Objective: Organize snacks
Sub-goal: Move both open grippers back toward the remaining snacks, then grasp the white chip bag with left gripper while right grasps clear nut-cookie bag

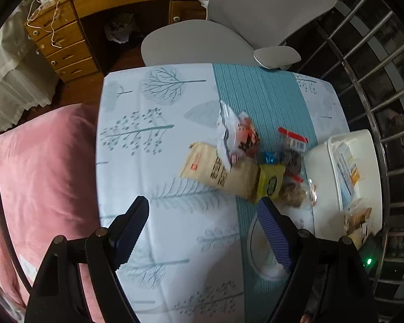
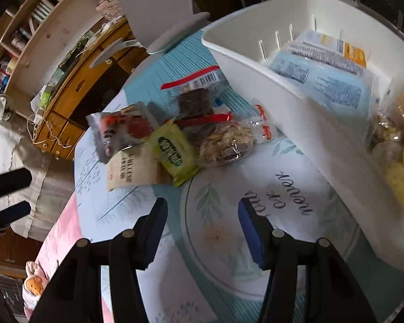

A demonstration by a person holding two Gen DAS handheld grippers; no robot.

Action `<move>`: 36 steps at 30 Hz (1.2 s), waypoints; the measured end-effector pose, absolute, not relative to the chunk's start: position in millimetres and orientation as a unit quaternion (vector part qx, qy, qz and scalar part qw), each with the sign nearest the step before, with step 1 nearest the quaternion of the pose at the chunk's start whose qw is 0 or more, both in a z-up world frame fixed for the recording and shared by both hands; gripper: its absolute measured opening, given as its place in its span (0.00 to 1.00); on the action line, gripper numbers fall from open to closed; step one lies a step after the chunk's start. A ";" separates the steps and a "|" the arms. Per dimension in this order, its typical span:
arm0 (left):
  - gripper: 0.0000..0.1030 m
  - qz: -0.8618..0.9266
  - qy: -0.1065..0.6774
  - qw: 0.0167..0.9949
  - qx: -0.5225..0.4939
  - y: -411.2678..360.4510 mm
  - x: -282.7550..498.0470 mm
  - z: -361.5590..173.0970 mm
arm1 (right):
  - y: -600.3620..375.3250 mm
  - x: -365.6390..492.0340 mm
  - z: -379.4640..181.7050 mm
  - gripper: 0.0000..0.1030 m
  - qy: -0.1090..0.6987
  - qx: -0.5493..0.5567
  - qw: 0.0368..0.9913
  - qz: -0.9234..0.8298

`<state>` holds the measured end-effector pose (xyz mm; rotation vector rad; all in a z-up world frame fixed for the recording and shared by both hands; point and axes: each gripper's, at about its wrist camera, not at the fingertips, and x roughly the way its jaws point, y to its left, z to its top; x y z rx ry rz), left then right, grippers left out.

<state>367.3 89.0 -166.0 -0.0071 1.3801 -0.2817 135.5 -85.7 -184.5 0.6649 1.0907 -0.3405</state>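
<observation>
Several light, crinkly snack packets [image 2: 172,134] lie heaped just ahead of the right gripper [image 2: 202,215], its jaws spread and empty; the left gripper [image 1: 202,215] likewise gapes, the pile ahead to its right. Pinch a flat sealed edge (film probably slips). The white bin [image 2: 256,53] sits beyond-right, open cloth nearer.

1. White plastic bin [image 2: 256,62]: open-topped, holding a pale blue printed packet [image 2: 334,83] and, at its near end, clear bags of golden snacks [image 2: 390,132].
2. Clear pouch of nutty clusters [image 2: 226,142]: lying flat, just beside the bin's long wall.
3. Dark brownie bar in a red-sealed clear wrapper [image 2: 195,102]: behind the clusters.
4. Yellow-green packet [image 2: 172,152]: touching the clusters on the side away from the bin.
5. Beige packet [image 2: 132,169]: beside the green one.
6. Red-and-white pouch [image 2: 121,132]: overlapping the beige packet, farthest from the bin.
</observation>
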 end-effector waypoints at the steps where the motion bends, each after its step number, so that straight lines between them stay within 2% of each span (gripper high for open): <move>1: 0.79 -0.130 0.633 0.763 -0.009 85.1 374.1 -172.1 | -86.3 137.1 -188.0 0.53 0.505 0.310 0.790 -0.158; 7: 0.79 -0.156 0.625 0.763 -0.047 68.3 398.1 -205.3 | -93.1 149.5 -204.8 0.53 0.488 0.283 0.808 -0.171; 16: 0.79 -0.165 0.620 0.765 -0.050 38.9 422.0 -248.2 | -100.0 166.9 -213.9 0.53 0.455 0.245 0.839 -0.174; 26: 0.79 -0.152 0.636 0.752 -0.086 23.8 439.5 -280.5 | -109.1 172.1 -222.0 0.55 0.427 0.261 0.852 -0.152; 28: 0.76 -0.154 0.636 0.750 -0.091 21.7 441.2 -284.7 | -113.9 171.6 -221.3 0.60 0.416 0.275 0.854 -0.147; 30: 0.66 -0.157 0.633 0.752 -0.097 20.8 440.8 -286.8 | -118.9 171.3 -219.0 0.67 0.406 0.283 0.856 -0.148; 36: 0.60 -0.155 0.629 0.754 -0.112 21.0 438.4 -289.6 | -119.6 182.6 -223.9 0.69 0.411 0.286 0.851 -0.158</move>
